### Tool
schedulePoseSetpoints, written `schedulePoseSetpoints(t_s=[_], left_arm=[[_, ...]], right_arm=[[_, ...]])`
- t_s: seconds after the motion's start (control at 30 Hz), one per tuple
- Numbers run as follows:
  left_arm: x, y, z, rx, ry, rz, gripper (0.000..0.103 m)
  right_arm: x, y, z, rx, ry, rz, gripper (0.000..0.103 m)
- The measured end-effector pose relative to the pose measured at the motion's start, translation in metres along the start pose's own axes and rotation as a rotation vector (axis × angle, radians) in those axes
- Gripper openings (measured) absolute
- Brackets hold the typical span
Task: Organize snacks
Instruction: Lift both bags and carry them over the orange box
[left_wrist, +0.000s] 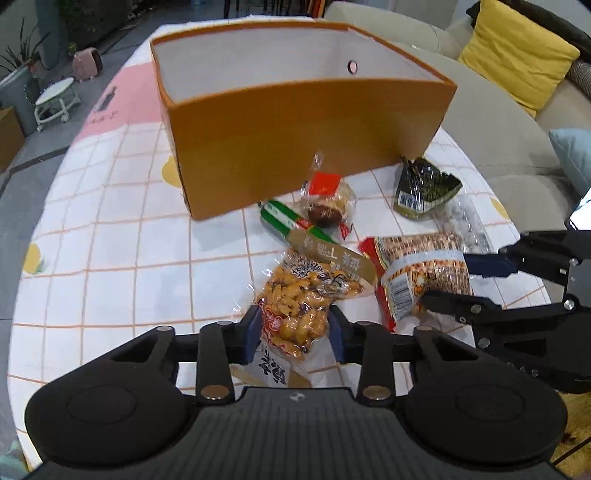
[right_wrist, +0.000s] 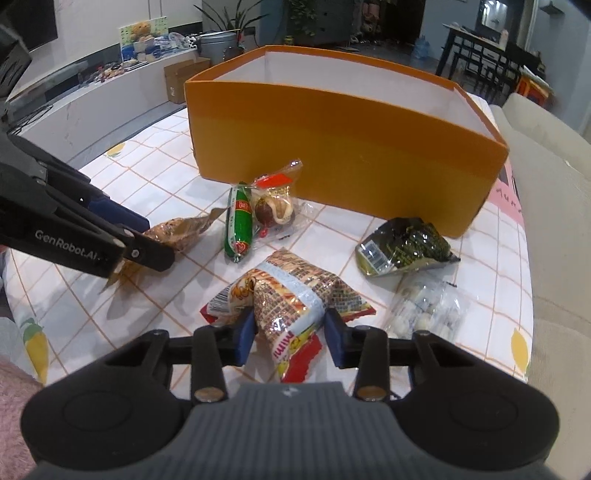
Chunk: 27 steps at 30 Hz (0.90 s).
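Note:
An open orange box (left_wrist: 295, 129) (right_wrist: 351, 147) stands on the table, white inside. Snack packs lie in front of it. My left gripper (left_wrist: 293, 326) is shut on a yellow peanut pack (left_wrist: 303, 295), also seen from the right wrist (right_wrist: 181, 230). My right gripper (right_wrist: 290, 332) is shut on a red and brown snack bag (right_wrist: 295, 295), which shows in the left wrist view (left_wrist: 424, 273). Loose on the table are a green sausage (right_wrist: 240, 221), a clear pastry pack (right_wrist: 277, 206), a dark green seaweed pack (right_wrist: 402, 245) and a clear candy bag (right_wrist: 424, 310).
The table has a white checked cloth (left_wrist: 129, 240) with orange lines and lemon prints. A beige sofa (left_wrist: 498, 122) with a yellow cushion (left_wrist: 517, 51) runs along the table's far side. A dining table and chairs (right_wrist: 480, 51) stand in the background.

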<state>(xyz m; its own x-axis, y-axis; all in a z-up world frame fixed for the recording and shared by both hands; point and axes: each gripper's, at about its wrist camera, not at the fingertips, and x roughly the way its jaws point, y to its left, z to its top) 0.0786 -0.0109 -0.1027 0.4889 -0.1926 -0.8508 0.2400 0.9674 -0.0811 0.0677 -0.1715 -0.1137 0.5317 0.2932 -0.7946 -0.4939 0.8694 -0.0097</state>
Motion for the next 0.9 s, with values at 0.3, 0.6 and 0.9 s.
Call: schedulePoseSetpoints(t_s=[0.3,0.6,0.9], left_arm=[[-0.013,0.003,0.005,-0.091,0.007,-0.166,0.04],[-0.024,-0.005,0.013,-0.089,-0.01,-0.152,0.039],[-0.052,-0.012,0.034,-0.075,-0.094,-0.122,0.039]], right_arm=[[-0.004,0.0,0.002,0.053,0.002,0.05,0.036],[-0.014,0.003,0.005,0.044,-0.018,0.025,0.035],[-0.044,-0.005,0.02,0.084,-0.1,-0.028,0.034]])
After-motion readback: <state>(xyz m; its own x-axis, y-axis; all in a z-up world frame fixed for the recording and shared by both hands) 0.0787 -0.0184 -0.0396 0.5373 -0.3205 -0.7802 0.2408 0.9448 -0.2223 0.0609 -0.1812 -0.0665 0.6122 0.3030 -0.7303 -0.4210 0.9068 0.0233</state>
